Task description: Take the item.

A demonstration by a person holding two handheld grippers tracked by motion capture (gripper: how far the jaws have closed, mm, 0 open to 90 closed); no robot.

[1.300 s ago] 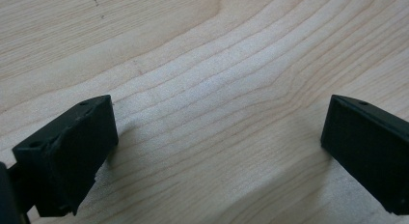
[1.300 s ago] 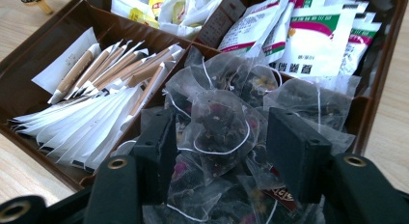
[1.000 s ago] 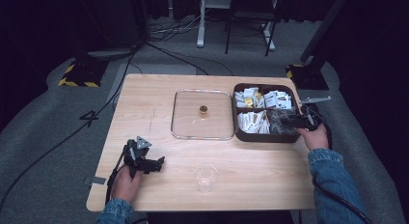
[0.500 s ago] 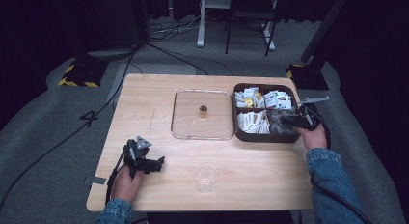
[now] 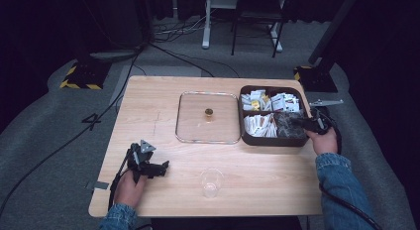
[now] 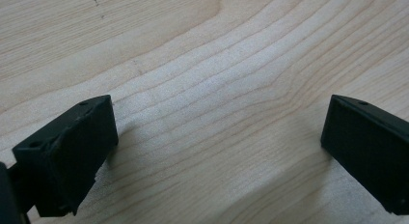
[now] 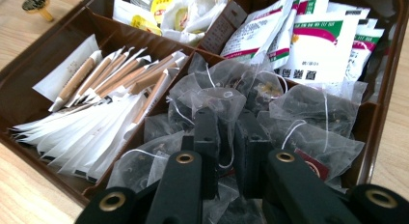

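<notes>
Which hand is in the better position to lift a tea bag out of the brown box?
Right. The right gripper has just closed on a tea bag in the box. The left gripper rests open on the table, far from the box.

Tea bag: translucent mesh pouch, dark loose content visible inside, white string attached. It is pinched near its lower edge, standing up slightly above the rest. It sits in a pile of identical mesh tea bags in one compartment of the brown divided box. In the high view that compartment is seen at the box's near right corner, at the table's right side.
</notes>
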